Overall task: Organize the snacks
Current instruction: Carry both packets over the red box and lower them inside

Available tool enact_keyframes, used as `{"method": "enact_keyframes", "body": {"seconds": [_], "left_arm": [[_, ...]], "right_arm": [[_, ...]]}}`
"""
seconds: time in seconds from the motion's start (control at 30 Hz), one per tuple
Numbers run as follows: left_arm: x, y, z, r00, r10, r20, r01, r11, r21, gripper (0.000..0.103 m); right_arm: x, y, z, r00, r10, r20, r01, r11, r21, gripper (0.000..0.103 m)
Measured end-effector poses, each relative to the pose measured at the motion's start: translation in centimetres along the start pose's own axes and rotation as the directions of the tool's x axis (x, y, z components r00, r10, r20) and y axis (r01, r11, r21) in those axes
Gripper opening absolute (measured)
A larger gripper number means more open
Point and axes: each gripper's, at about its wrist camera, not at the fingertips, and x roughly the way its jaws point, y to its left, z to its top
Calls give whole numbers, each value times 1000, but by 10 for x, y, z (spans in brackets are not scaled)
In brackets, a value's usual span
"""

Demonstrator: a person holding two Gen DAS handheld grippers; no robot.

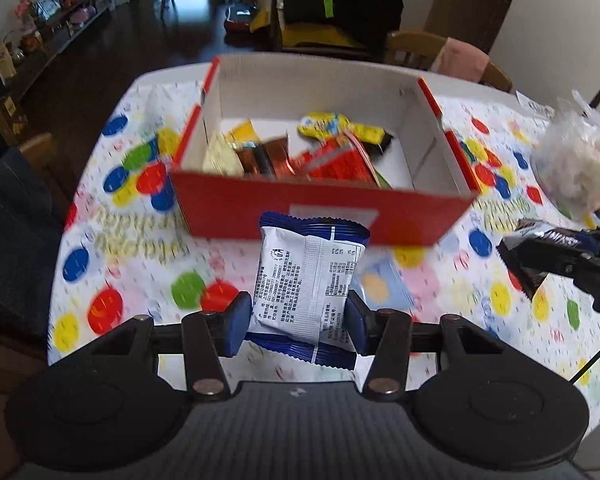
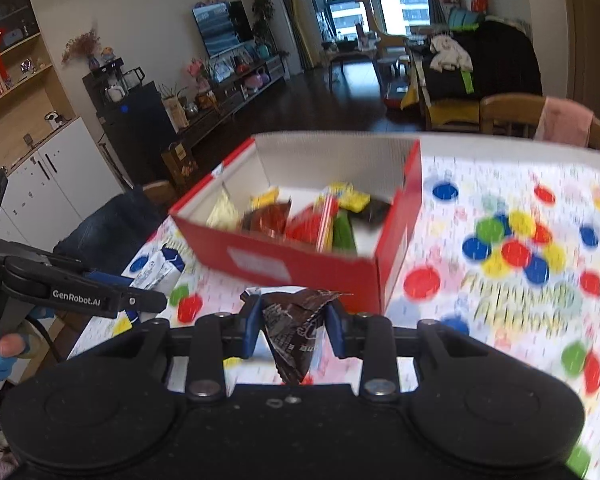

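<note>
Left wrist view first: your left tongs (image 1: 298,326) are clenched on a blue-and-white snack packet (image 1: 310,280), its printed back facing the camera, the blue pads (image 1: 236,322) pressing its lower sides. You are holding it above the surface (image 1: 140,248), just in front of the near wall of the red cardboard box (image 1: 320,216). A small pale blue sachet (image 1: 380,286) lies on the surface just behind and right of the packet. Your right tongs (image 2: 292,330) are gripping a dark brown wrapper (image 2: 294,332), crumpled and pinched between the pads, and you hold it short of the box's near corner. The left wrist view shows those same tongs (image 1: 540,256) at the right edge with the dark wrapper (image 1: 520,264) sticking out of them. The box stands open toward the far edge of the surface, with several snacks (image 1: 332,156) already lying inside: yellow, red, copper-brown and pale packets piled together. A clear plastic bag (image 1: 576,164) with white contents sits near the right edge of the surface. A dotted, multicoloured cloth covers the surface. Much of both views is motion-blurred.
</note>
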Motion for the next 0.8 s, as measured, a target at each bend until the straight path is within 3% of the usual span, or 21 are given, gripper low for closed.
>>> {"method": "enact_keyframes", "body": {"seconds": [0.43, 0.8], "left_arm": [[19, 13, 80, 998, 58, 36, -59, 998, 14, 49], [66, 24, 130, 995, 94, -35, -94, 996, 1, 49]], "right_arm": [[56, -4, 74, 997, -74, 21, 74, 997, -19, 32], [120, -16, 105, 986, -157, -55, 157, 988, -2, 32]]}}
